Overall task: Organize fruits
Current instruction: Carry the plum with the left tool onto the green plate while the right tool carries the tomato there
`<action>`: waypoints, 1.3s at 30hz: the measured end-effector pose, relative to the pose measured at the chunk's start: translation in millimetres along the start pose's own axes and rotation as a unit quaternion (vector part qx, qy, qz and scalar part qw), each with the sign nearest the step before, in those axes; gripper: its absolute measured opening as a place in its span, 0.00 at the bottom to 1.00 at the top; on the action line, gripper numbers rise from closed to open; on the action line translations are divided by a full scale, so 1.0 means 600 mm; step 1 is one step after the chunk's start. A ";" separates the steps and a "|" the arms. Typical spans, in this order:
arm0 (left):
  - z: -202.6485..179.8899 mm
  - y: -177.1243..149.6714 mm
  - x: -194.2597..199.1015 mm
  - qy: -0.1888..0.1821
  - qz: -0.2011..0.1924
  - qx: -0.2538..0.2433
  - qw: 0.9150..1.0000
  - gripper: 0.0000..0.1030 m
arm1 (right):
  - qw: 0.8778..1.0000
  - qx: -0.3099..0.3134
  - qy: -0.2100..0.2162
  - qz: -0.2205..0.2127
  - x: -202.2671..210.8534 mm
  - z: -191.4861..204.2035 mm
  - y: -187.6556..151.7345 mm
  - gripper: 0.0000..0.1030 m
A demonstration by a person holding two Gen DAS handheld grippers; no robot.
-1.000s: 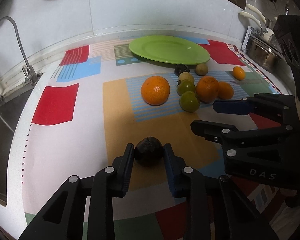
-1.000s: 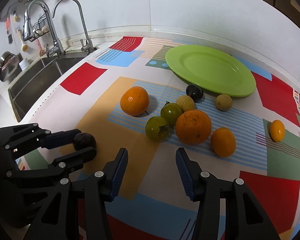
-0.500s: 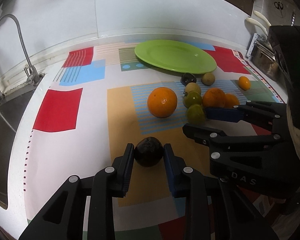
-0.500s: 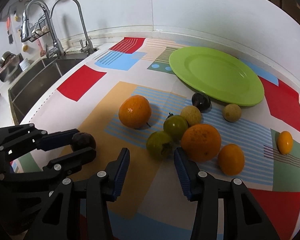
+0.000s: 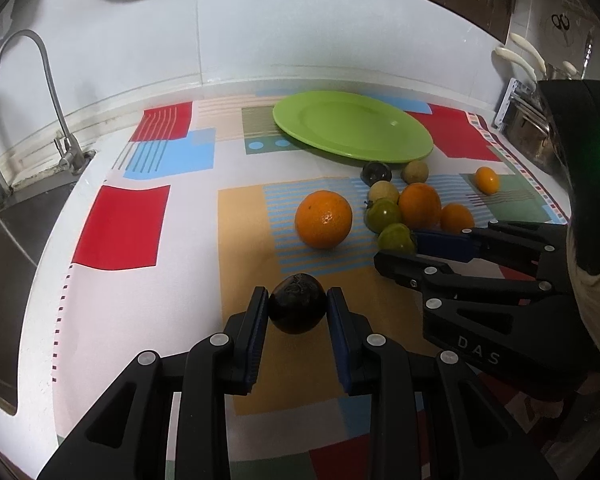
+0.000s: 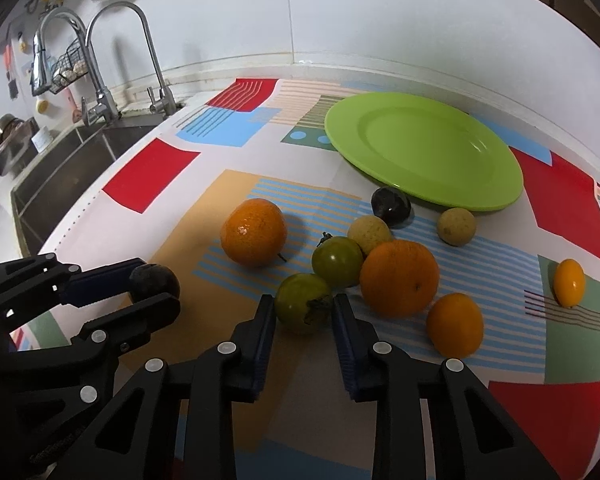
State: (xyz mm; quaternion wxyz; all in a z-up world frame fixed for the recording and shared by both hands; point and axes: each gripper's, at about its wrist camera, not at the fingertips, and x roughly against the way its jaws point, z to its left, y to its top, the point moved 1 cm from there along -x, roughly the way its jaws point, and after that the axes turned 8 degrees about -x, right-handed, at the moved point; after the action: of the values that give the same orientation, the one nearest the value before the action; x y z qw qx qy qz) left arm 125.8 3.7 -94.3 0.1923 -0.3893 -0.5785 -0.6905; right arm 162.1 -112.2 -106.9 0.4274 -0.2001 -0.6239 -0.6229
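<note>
My left gripper (image 5: 298,306) is shut on a dark round fruit (image 5: 297,309) and holds it above the patterned mat; it also shows in the right wrist view (image 6: 155,280). My right gripper (image 6: 303,308) is open with its fingers either side of a green fruit (image 6: 303,307) on the mat. An empty green plate (image 6: 420,152) lies at the back. Beside the green fruit lie a second green one (image 6: 337,260), a big orange (image 6: 399,277), a smaller orange (image 6: 455,324), a lone orange (image 6: 254,232), two tan fruits, a dark fruit (image 6: 390,205) and a small yellow fruit (image 6: 569,282).
A sink (image 6: 60,172) with taps (image 6: 148,48) sits at the left edge of the counter. A white tiled wall runs behind the plate. A metal pot and rack (image 5: 528,132) stand at the far right.
My right gripper has moved forward and now straddles the near green fruit, its jaws narrower. My left gripper has lifted the dark fruit a little and moved toward the plate.
</note>
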 end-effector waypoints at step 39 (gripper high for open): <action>-0.045 0.160 0.100 -0.025 -0.113 -0.042 0.992 0.29 | 0.990 -0.044 -0.014 -0.135 0.186 -0.049 0.065 0.29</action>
State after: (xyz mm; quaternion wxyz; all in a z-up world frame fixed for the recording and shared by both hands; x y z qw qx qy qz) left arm 148.3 -35.6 13.0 0.0820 -0.3467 -0.5935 -0.7217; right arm 139.2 -166.1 0.0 0.3214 -0.1416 -0.6232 -0.6988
